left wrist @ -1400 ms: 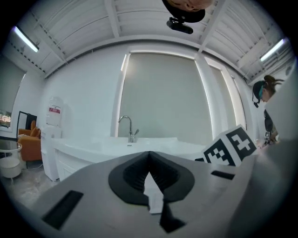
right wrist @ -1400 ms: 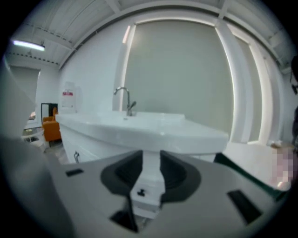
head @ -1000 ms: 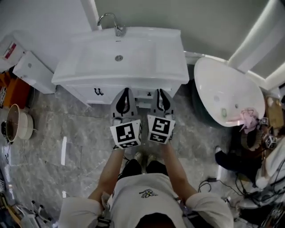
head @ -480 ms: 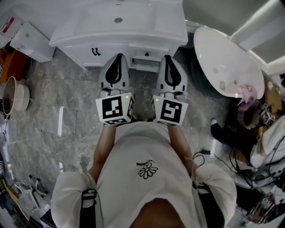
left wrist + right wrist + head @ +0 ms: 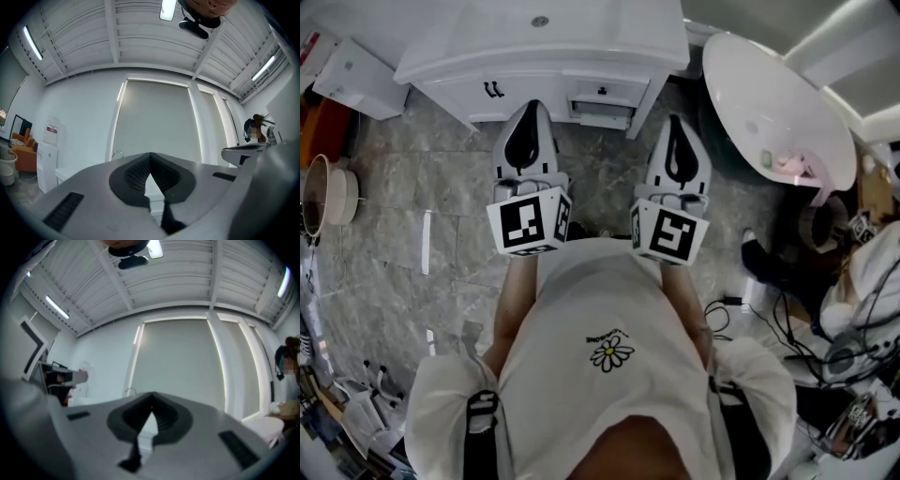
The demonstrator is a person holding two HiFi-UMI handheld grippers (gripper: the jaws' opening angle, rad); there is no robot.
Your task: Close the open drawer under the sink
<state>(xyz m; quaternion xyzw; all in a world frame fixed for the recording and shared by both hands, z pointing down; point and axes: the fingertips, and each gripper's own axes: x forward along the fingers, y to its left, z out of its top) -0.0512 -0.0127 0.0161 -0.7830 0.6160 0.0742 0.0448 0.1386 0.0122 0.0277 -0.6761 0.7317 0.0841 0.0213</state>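
The white sink vanity [image 5: 441,58] runs along the top of the head view. Its small drawer [image 5: 602,97], with a dark handle, sits under the basin; its front seems to stand slightly out from the cabinet face. My left gripper [image 5: 530,106] is shut and empty, pointing at the vanity just left of the drawer, clear of it. My right gripper [image 5: 675,121] is shut and empty too, off the vanity's right corner. In the left gripper view the left gripper [image 5: 150,159] has its tips together, with the tap [image 5: 116,153] beyond. The right gripper [image 5: 151,400] likewise shows tips touching.
A big white oval tub [image 5: 778,112] lies to the right of the vanity, with a pink cloth on its rim. A white box [image 5: 352,80] and a round pot [image 5: 323,197] stand at the left. Cables [image 5: 787,319] trail over the marble floor at the right.
Both grippers have drawn back from the drawer front towards my body and spread apart. The vanity has slid towards the top of the head view.
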